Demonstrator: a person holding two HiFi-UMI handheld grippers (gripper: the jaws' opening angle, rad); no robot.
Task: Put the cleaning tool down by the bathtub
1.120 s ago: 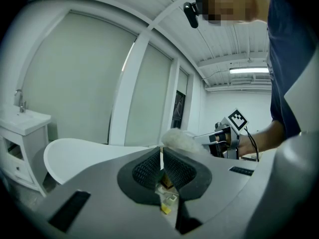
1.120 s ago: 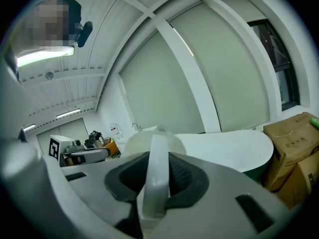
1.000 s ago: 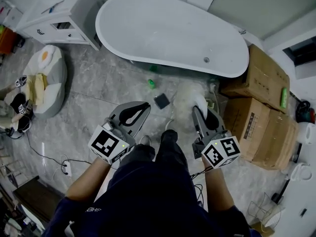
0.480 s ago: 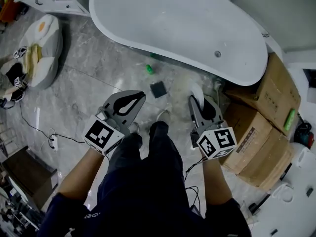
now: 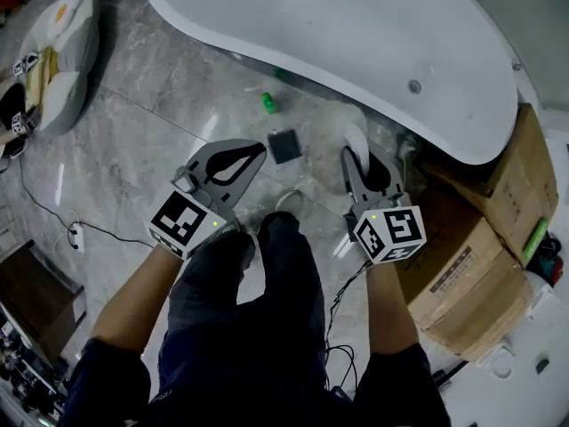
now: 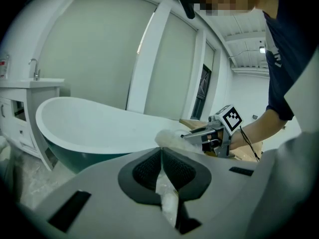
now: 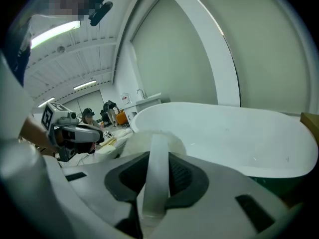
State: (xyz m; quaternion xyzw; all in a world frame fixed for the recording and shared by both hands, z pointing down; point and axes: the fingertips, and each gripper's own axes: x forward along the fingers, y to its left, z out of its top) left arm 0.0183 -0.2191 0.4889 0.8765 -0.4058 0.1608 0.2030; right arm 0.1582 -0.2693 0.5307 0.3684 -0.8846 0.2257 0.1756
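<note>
Tool (image 5: 356, 139) in right gripper (image 5: 361, 153), low over floor (image 5: 151, 140), just beside tub (image 5: 338, 34).
White handle (image 7: 155, 173) clamped between right fingers, fluffy head toward tub wall. Left gripper (image 5: 258, 149) alongside, fingers closed together on nothing. Dark square (image 5: 284, 146) and green item (image 5: 268, 103) on floor between grippers and tub. Boxes (image 5: 471, 265) to the right.

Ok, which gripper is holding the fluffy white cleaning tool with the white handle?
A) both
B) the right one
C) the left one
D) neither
B: the right gripper is clamped on the fluffy white cleaning tool by its handle; the left gripper is shut, well apart from it.
</note>
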